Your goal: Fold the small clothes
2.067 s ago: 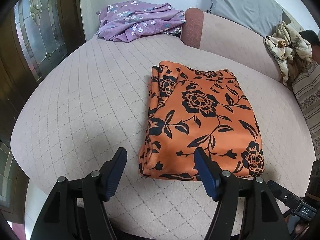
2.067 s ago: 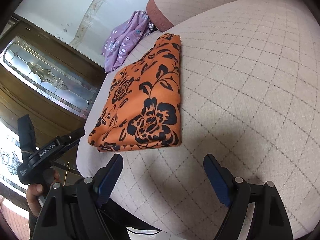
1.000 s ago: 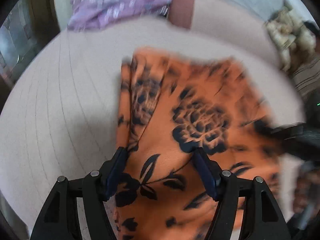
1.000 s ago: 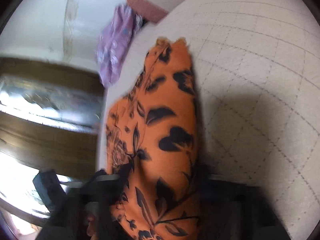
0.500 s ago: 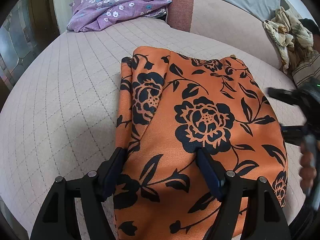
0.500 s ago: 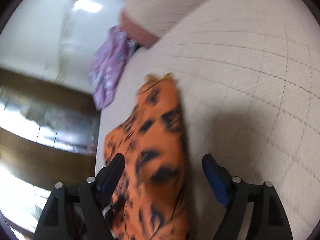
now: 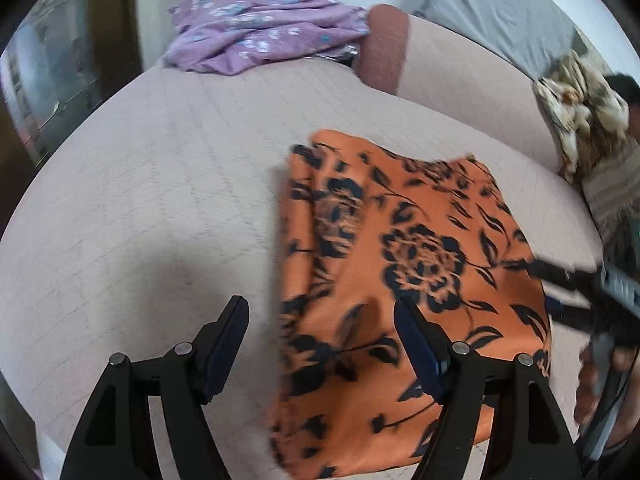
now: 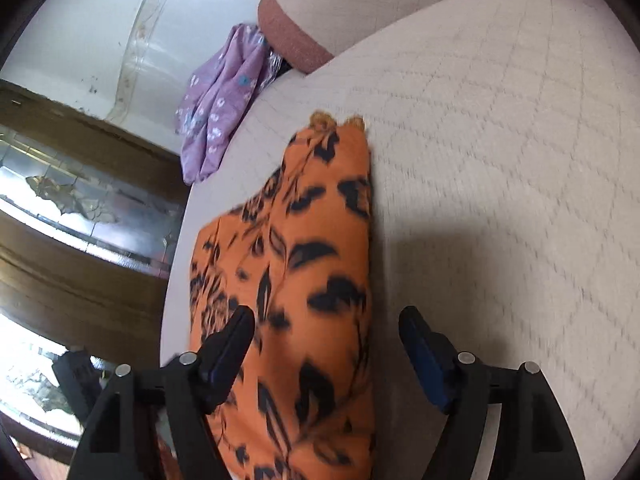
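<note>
A folded orange cloth with black flowers (image 7: 404, 280) lies flat on the beige quilted cushion (image 7: 140, 208). It also shows in the right wrist view (image 8: 304, 280). My left gripper (image 7: 322, 338) is open and empty, low over the cloth's near left edge. My right gripper (image 8: 326, 346) is open and empty, straddling the cloth's right edge. The right gripper also shows in the left wrist view (image 7: 580, 284), at the cloth's right side. Both views are motion-blurred.
A crumpled purple floral garment (image 7: 260, 28) lies at the cushion's far edge, also in the right wrist view (image 8: 224, 96). A brown-ended bolster (image 7: 384, 52) and a grey pillow (image 7: 492, 8) stand behind. Cream patterned cloth (image 7: 580, 112) is heaped at the right. A glass-panelled wooden door (image 8: 80, 200) is at the left.
My left gripper has drawn back and shifted left, off the cloth's middle to its left edge. My right gripper has moved in over the cloth's right edge. Both stay open.
</note>
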Demonstrator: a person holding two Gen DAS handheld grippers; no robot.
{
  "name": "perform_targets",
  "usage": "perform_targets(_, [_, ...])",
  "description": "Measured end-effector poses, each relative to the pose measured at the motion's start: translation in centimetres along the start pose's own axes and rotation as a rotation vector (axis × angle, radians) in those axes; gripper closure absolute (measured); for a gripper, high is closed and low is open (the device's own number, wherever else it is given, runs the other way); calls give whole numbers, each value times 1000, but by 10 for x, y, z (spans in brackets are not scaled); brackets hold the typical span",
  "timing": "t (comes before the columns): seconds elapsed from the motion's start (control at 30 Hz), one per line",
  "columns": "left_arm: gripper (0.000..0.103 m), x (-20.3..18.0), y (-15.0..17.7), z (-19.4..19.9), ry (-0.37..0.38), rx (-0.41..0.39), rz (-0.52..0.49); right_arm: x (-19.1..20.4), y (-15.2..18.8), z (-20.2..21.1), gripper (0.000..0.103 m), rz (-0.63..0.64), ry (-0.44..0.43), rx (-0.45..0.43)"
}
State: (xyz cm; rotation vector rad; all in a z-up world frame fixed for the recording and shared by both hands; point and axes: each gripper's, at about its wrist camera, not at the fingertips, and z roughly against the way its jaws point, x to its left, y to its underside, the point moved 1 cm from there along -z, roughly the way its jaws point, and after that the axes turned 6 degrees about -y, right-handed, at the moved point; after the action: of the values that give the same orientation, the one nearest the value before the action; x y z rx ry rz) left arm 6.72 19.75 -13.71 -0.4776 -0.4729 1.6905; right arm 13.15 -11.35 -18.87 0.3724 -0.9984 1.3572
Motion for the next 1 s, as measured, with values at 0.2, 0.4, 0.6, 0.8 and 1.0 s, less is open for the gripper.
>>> perform_targets(0.2, [27,21,-2,-4,-10,31,58,-7,12,3,26,11,-18,13])
perform_targets(0.4, [27,21,-4,-3,12,33,51,-6,13,3,26,28,-31,13])
perform_targets(0.6, [27,11,-15,-16,73,58,53,-2,3,-2,26,34,-37,5])
perform_targets(0.8, [24,12,-8,-55,163,169,125,2,4,-34,30,66,-26,91])
perform_targets(1.0, [77,-1,-15,-39,193,155,88,26,2,-34,63,197,51,114])
